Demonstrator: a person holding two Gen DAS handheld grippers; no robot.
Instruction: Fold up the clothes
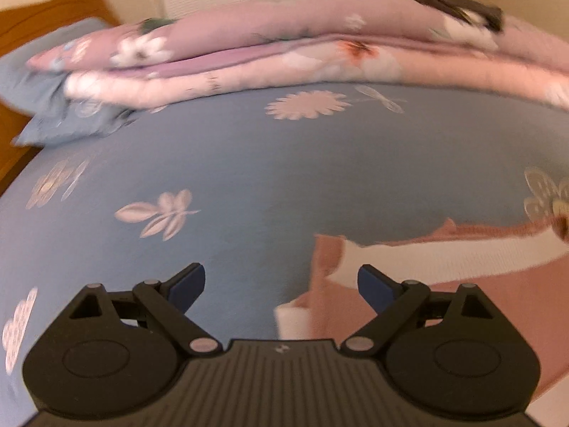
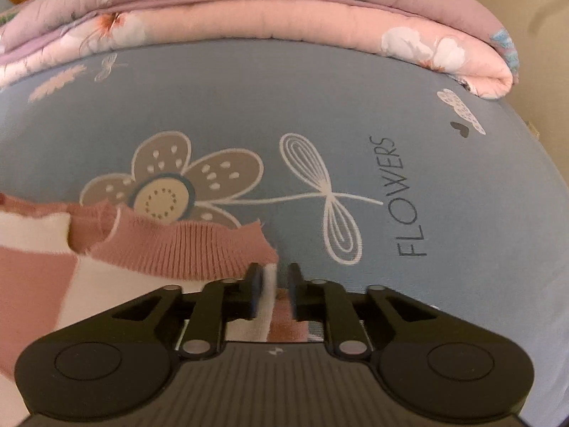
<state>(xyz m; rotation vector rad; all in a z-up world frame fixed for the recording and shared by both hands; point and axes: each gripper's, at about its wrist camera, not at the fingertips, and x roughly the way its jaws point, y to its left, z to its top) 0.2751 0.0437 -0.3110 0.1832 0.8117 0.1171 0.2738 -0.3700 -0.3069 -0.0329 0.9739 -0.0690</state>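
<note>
A pink and white knit sweater (image 1: pixel 444 259) lies on the blue flower-print bed sheet (image 1: pixel 249 163), stretching from the lower middle to the right edge of the left wrist view. My left gripper (image 1: pixel 281 274) is open wide just above the sweater's left corner, with nothing between its fingers. In the right wrist view the sweater (image 2: pixel 177 245) fills the lower left, its ribbed pink hem facing outward. My right gripper (image 2: pixel 274 270) is shut on the sweater's right corner, with white and pink fabric pinched between the narrow jaws.
A folded pink floral quilt (image 1: pixel 284 53) (image 2: pixel 284 10) lies across the far side of the bed. A blue pillow (image 1: pixel 46 82) sits at the far left by a wooden headboard (image 1: pixel 42 14). A dark item (image 1: pixel 458 7) rests on the quilt. The sheet (image 2: pixel 444 195) drops off at the right.
</note>
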